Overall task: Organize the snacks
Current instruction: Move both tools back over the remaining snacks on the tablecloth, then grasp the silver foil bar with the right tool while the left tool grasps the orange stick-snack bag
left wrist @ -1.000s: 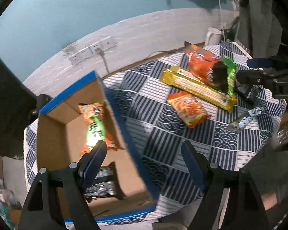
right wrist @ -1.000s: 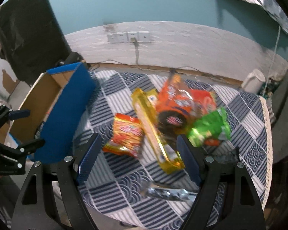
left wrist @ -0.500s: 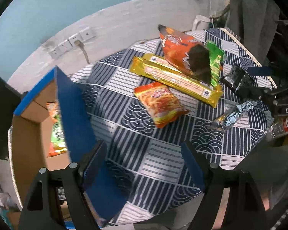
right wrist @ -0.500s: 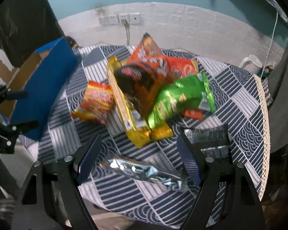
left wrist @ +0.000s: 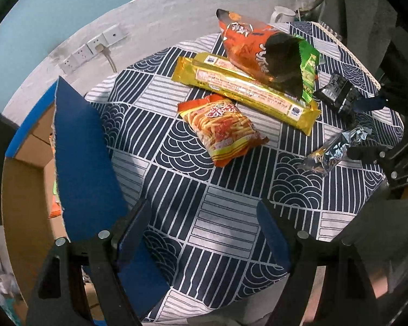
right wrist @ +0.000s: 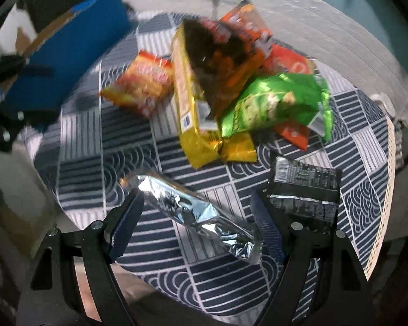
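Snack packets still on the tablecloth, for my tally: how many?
7: silver packet, black packet, green bag, yellow pack, dark-orange bag, red-orange bag, noodle-snack bag. More may hide underneath.

Navy-and-white geometric tablecloth (left wrist: 204, 203), blue-faced cardboard box (left wrist: 79, 146), silver packet (right wrist: 195, 212), green bag (right wrist: 274, 103)

Crinkled shiny foil packet (right wrist: 195, 212); matt cardboard box (left wrist: 21, 190); woven cloth tablecloth (left wrist: 204, 203)

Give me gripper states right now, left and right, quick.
Left gripper: open, nothing between the jaws, over bare tablecloth.
Right gripper: open, holding nothing; silver foil packet lies between the jaws, not pinched.
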Demonstrator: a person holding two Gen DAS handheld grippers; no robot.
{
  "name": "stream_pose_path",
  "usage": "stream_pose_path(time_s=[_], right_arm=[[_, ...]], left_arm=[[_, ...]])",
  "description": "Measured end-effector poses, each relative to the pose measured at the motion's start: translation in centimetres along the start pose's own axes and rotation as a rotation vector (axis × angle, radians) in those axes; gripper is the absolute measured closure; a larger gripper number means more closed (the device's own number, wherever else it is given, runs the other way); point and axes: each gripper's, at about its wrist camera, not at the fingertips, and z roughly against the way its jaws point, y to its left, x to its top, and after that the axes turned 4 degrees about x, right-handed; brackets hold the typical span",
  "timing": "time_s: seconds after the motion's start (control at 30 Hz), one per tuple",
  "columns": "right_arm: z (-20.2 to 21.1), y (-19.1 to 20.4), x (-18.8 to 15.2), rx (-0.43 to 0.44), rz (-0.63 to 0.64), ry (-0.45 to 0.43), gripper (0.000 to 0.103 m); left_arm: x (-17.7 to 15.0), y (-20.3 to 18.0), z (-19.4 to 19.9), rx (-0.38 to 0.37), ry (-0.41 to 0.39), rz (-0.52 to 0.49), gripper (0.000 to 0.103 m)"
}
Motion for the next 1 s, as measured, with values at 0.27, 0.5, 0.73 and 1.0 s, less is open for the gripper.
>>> stream_pose_path(time_s=[0.27,0.5,0.73,1.0], right_arm=[[-1.9,-0.4,-0.5,0.010,0.075,0.057,0.023],[-4.5,0.5,-1.1,-0.013,0.127,0.106,0.023],[-5.1,1.2,-0.7,-0.009,0.103,0.094,0.063],[-4.9,2.5,1.6,0.040,0.012,0.071,0.072]], left_arm=[[-0.1,0.2,-1.1,-0.028,0.019,0.015,0.022],[0.1,0.5,-2.0,-0.041,0.045,0.036,0.022],[0.4,0.8,-2.3,-0.063,0.058,0.070,0.022],[1.0,0.9,-2.7,-0.062,0.064,0.085,0.022]])
